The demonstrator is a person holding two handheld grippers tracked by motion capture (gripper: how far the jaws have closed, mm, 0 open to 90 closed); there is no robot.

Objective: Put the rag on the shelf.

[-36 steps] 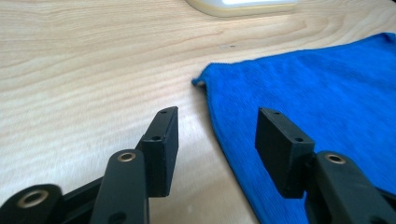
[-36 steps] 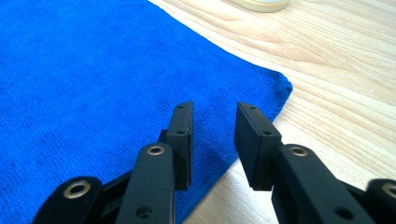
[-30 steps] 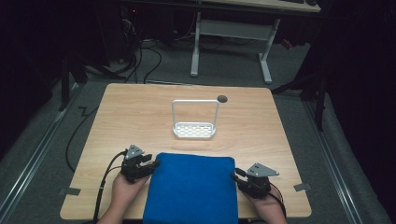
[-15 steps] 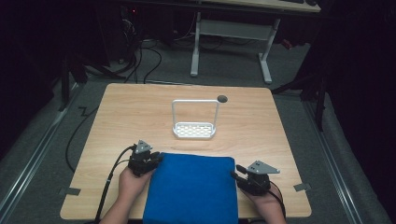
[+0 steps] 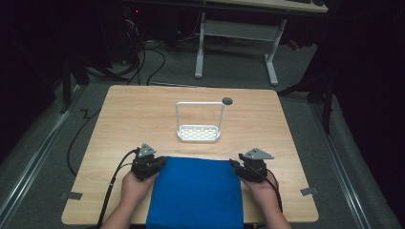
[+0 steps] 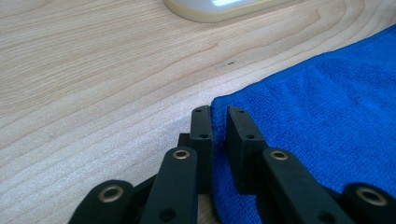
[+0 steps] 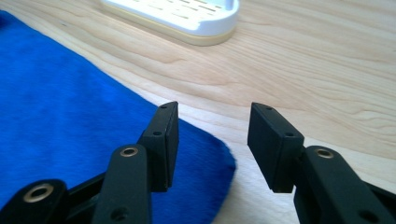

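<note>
Right now I am working at the far corners of the blue towel [image 5: 198, 193], which is lying flat at the near edge of the wooden table [image 5: 124, 114]. My left gripper [image 6: 218, 122] has just been closing, and its jaws are standing nearly together on the towel's far left corner. My right gripper [image 7: 212, 140] has just been opening; its jaws are gaping over the far right corner, gripping nothing. Beyond the towel, well apart, a white rack [image 5: 199, 125] is standing, with nothing blocking between.
</note>
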